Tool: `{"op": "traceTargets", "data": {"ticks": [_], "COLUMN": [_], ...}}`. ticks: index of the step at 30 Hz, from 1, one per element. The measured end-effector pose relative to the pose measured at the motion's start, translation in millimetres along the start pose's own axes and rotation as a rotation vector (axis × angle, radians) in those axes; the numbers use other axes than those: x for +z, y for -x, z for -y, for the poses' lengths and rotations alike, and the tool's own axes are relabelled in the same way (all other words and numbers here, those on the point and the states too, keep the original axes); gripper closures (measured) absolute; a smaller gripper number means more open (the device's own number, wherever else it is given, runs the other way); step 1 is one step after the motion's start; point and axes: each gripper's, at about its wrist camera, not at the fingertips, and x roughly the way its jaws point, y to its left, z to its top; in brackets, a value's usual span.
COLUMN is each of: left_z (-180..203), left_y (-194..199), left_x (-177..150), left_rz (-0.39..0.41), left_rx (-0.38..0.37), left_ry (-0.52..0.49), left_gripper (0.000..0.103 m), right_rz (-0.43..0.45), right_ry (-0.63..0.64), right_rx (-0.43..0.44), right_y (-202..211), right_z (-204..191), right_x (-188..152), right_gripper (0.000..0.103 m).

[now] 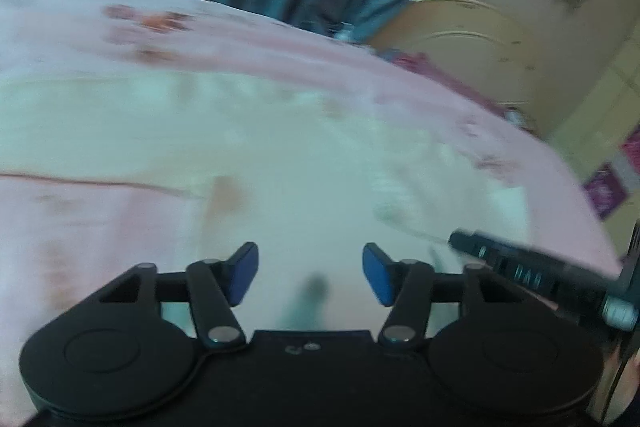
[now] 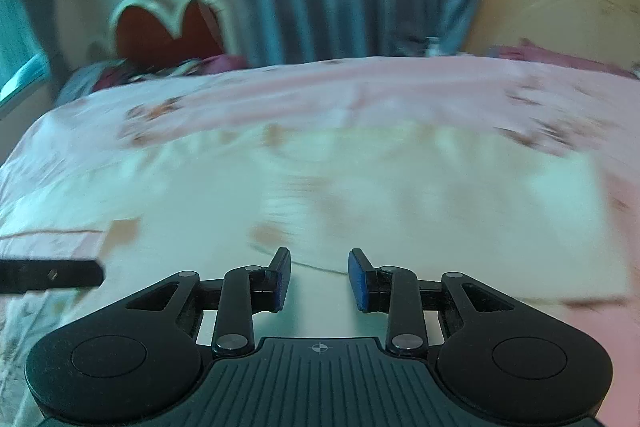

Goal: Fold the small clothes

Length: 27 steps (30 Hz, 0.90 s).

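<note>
On the bed (image 2: 400, 87), both my left claw (image 1: 310, 275) and right claw (image 2: 319, 279) hang released over what looks like a pale garment (image 2: 400, 195); I'd pinch matching corners evenly.

The white garment (image 2: 400, 211) is soft matt cloth, as is the pink bedsheet (image 2: 320, 87). The left gripper (image 1: 310, 275) is matt black plastic with blue rubbery pads (image 1: 378, 279) and shiny metal pivots (image 1: 224, 334); the right gripper (image 2: 319, 277) looks alike.
</note>
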Motion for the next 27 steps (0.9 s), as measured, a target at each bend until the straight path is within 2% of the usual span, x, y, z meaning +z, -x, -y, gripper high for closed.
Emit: {"op": "traceTargets", "data": {"ticks": [2, 4, 7, 8, 9, 11, 13, 18, 23, 27], "left_z": [12.3, 23.2, 36.0, 39.5, 43.2, 49.5, 52.8, 35.9, 2.7, -14.9], "left_y": [-21.2, -44.0, -75.9, -84.5, -92.4, -105.5, -107.2, -66.7, -49.4, -46.6], "left_x": [4.7, 10.1, 16.8, 18.9, 20.4, 22.3, 20.1, 36.4, 42.4, 46.0], "left_rz": [-0.018, -0.041, -0.083, -0.09, -0.097, -0.112, -0.106, 0.004, 0.009, 0.026], "left_rx": [-0.052, -0.094, -0.124, -0.123, -0.116, -0.113, -0.109, -0.09, -0.018, 0.002], "left_ry": [0.012, 0.018, 0.035, 0.036, 0.033, 0.016, 0.002, -0.016, -0.022, 0.017], "left_gripper": [0.054, 0.061, 0.074, 0.075, 0.08, 0.098, 0.1, 0.1, 0.1, 0.1], "right_rz": [-0.011, -0.02, -0.03, -0.033, -0.036, -0.043, -0.06, -0.058, -0.036, -0.038], "right_ry": [-0.031, -0.044, -0.077, -0.09, -0.098, -0.125, -0.151, -0.171, -0.205, -0.221], "right_rx": [-0.023, -0.044, -0.072, -0.078, -0.088, -0.102, -0.1, -0.104, -0.126, -0.152], "right_y": [9.2, 18.1, 30.3, 30.8, 31.3, 29.3, 25.2, 23.5, 25.4, 22.7], "right_z": [17.3, 32.6, 54.5, 60.6, 66.4, 76.8, 84.4, 90.5, 98.4, 107.9], "right_x": [-2.4, -5.2, -9.6, -11.3, -12.2, -12.9, -14.3, -16.1, -14.9, -10.7], "right_gripper": [0.071, 0.071, 0.071, 0.071, 0.071, 0.071, 0.071, 0.071, 0.071, 0.071]}}
